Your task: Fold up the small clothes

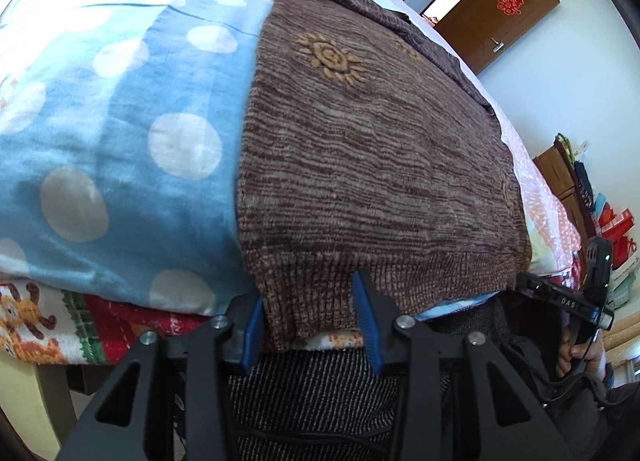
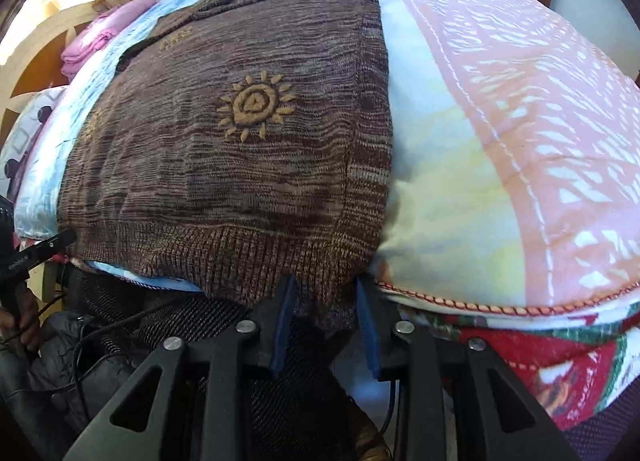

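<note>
We hold both grippers, left (image 1: 310,325) and right (image 2: 326,325), open astride the brown knit sweater's (image 1: 360,165) near ribbed hem, apparently gripping nothing. If we close too shallow, the thick knit may slip free and the fold sag unevenly.

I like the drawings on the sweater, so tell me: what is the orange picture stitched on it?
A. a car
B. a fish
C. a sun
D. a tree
C: the brown sweater carries an orange sun, a round spiral with little rays all around it; it shows in the left wrist view too.
</note>
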Action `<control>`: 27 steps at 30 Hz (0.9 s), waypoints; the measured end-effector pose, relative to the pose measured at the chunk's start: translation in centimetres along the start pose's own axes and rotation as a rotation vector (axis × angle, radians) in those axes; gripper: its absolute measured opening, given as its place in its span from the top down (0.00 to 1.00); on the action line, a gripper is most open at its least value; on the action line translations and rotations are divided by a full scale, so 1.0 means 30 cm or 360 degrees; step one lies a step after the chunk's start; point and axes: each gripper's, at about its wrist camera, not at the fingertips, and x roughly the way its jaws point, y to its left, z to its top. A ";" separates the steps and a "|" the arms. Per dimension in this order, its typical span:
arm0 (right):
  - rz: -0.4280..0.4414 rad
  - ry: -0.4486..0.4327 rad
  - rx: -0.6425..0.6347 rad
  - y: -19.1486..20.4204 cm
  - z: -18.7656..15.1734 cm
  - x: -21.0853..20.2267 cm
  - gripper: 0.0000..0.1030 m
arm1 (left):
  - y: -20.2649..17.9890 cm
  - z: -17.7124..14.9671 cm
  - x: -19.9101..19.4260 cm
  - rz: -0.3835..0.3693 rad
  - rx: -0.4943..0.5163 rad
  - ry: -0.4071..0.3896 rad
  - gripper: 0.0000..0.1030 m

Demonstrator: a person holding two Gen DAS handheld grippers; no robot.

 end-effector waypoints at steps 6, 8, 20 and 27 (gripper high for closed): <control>0.0256 -0.0031 0.0063 -0.046 0.011 -0.070 0.94 | -0.066 0.004 -0.015 0.0046 0.0163 -0.0015 0.92; 0.0441 -0.0085 0.0147 -0.068 0.035 -0.120 0.94 | -0.079 0.018 -0.039 -0.0013 0.0170 -0.0035 0.92; 0.0572 -0.0449 0.0272 -0.136 0.415 -0.215 0.95 | -0.115 0.418 -0.122 -0.0164 0.0092 -0.0284 0.92; 0.0431 -0.0504 0.0443 -0.217 0.601 -0.057 0.95 | -0.069 0.647 0.006 0.0008 0.0013 -0.0274 0.92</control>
